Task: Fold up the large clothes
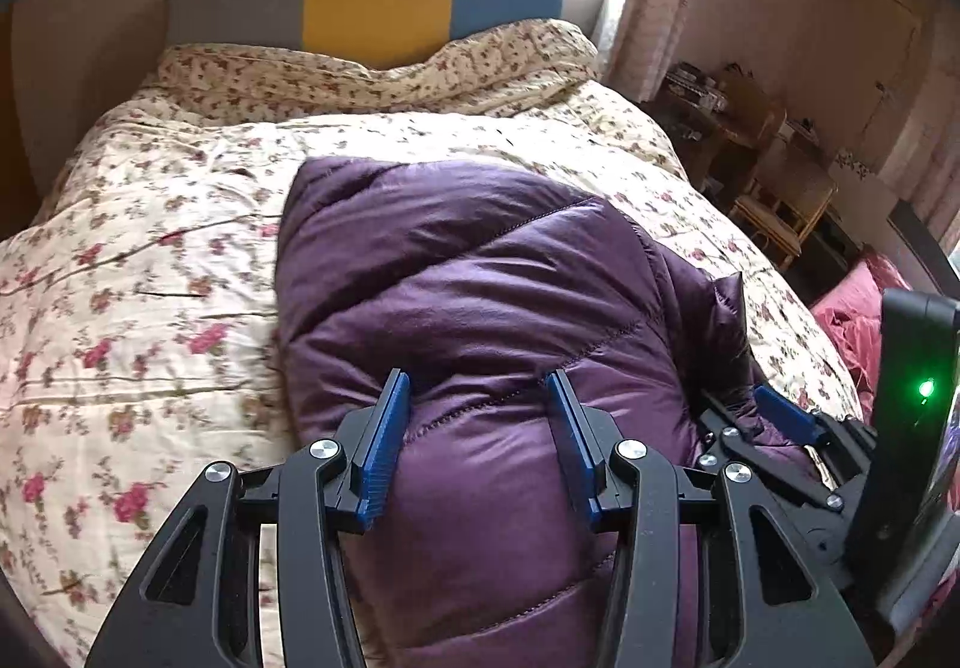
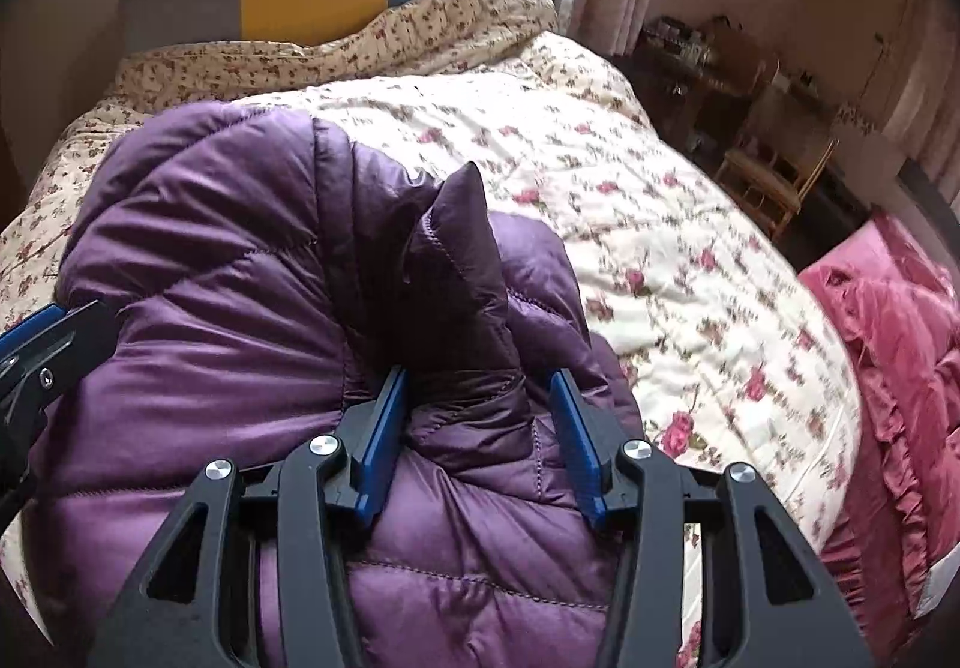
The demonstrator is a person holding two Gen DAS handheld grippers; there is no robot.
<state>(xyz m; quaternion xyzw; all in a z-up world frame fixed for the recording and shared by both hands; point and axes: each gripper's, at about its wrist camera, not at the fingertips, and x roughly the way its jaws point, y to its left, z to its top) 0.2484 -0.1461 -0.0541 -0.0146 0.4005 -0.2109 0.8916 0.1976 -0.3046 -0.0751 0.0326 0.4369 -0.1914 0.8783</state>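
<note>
Purple padded jacket lies bunched on the flowered quilt of the bed, directly ahead of and beneath both sets of jaws.

Left gripper: the jaws are clenched on a thick roll of the jacket, and the fabric bulges up between the blue pads.

Right gripper: the jaws grasp a darker gathered fold, and a pointed corner of cloth stands upright just beyond the tips.

Both grips sit close together on the near edge of the jacket.

Risks from this position:
- The shell looks glossy and slippery. A puffy roll may squeeze out of the jaws if pulled quickly.
- Each grip probably holds several layers. Lifting may drag hidden layers along and spoil the fold.
- The quilt lies just beside the left jaws and could be caught and pulled up with the jacket.
- The pink bedding, right of the right jaws, may snag a trailing edge.
</note>
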